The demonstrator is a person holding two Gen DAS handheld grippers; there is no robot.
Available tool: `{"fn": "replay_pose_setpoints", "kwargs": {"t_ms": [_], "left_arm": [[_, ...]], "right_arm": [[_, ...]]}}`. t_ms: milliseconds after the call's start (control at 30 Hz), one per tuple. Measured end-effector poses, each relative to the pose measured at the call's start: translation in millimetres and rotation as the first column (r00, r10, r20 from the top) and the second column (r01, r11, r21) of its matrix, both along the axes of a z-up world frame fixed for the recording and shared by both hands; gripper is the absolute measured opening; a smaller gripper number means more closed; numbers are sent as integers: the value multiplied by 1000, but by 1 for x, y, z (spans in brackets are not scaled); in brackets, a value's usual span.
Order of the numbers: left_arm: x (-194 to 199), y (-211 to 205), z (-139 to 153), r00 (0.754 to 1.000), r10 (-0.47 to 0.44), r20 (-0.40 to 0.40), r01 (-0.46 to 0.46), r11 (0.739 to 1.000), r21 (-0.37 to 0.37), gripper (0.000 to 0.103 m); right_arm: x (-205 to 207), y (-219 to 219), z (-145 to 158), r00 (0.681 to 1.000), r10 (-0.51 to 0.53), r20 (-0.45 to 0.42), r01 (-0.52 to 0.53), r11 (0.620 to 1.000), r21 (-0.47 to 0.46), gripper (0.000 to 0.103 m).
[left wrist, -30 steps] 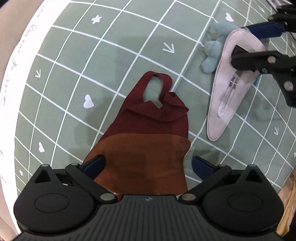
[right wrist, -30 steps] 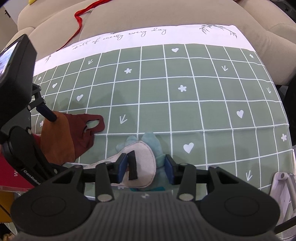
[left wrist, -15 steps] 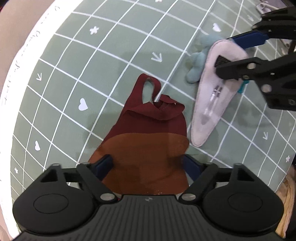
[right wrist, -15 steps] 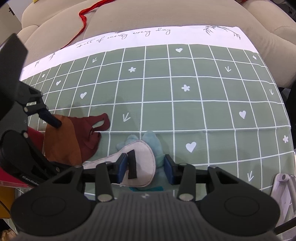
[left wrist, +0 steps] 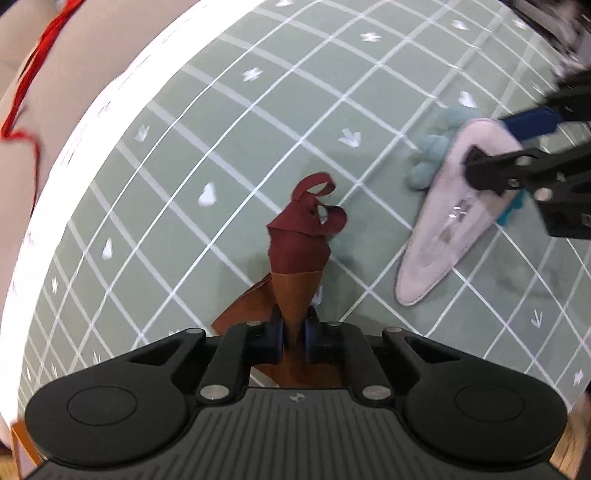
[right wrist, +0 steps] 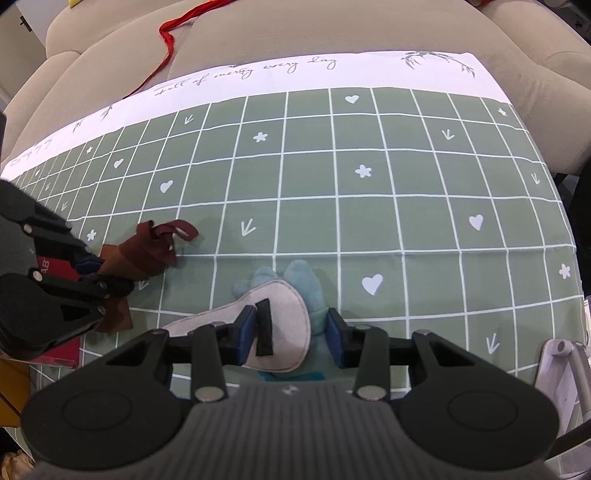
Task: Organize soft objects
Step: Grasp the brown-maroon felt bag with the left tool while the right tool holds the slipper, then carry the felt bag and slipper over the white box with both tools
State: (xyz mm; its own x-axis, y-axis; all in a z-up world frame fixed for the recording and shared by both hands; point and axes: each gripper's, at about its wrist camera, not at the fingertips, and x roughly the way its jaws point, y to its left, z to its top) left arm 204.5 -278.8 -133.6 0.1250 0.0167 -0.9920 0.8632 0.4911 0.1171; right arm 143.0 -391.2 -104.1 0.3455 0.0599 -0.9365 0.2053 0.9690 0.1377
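A maroon and orange cloth piece [left wrist: 299, 251] with loops is bunched into a cone. My left gripper [left wrist: 294, 325] points straight down, and its jaws are closing with the cloth's orange end pinched between the pads. The right wrist view shows the same cloth [right wrist: 147, 254] at the left, rising off the mat in the left gripper [right wrist: 92, 267]. My right gripper [right wrist: 290, 332] straddles a pale pink felt piece [right wrist: 288, 317] lying on a blue plush toy [right wrist: 301, 275]. Its jaws are closing slightly, with a wide gap still between them. The left wrist view has the felt piece [left wrist: 443, 240] and the plush [left wrist: 432, 147] at the right.
Everything lies on a green checked mat [right wrist: 369, 221] with a white lettered border, spread over a beige sofa [right wrist: 332, 29]. A red cord [right wrist: 168, 33] trails across the cushions. A red box [right wrist: 59, 347] sits at the left edge and a white frame [right wrist: 561, 362] at the right.
The left jaws went from wide to pinched on the cloth, bunching the flat piece into a cone and raising it. The left gripper rose. The right gripper stayed put.
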Motion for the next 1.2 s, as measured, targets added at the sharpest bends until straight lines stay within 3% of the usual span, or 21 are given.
{"fn": "replay_pose_setpoints", "kwargs": {"t_ms": [200,367,633,900,1000,1200], "left_arm": [[14,10,6,972,231,-34,-231,973,7,11],[15,11,18,967,255,-6,-255,967,28,11],[3,7,47,957,284,65,-284,959,-6,11],[8,4,86,938,305,166,-301,952,-53,11],[21,13,110,916,348,200,-333,937,-105,11],[55,66,141,852,461,250,-435,887,-156,11]], "right_arm": [[-2,3,5,1000,3,7,-3,1000,4,38],[-2,6,11,1000,2,6,-2,1000,14,37],[-5,8,23,998,-49,32,49,999,4,37],[-5,-4,33,966,-245,78,243,969,41,37],[-2,0,35,946,-305,107,304,952,23,37],[13,12,45,924,-352,149,344,936,80,37]]}}
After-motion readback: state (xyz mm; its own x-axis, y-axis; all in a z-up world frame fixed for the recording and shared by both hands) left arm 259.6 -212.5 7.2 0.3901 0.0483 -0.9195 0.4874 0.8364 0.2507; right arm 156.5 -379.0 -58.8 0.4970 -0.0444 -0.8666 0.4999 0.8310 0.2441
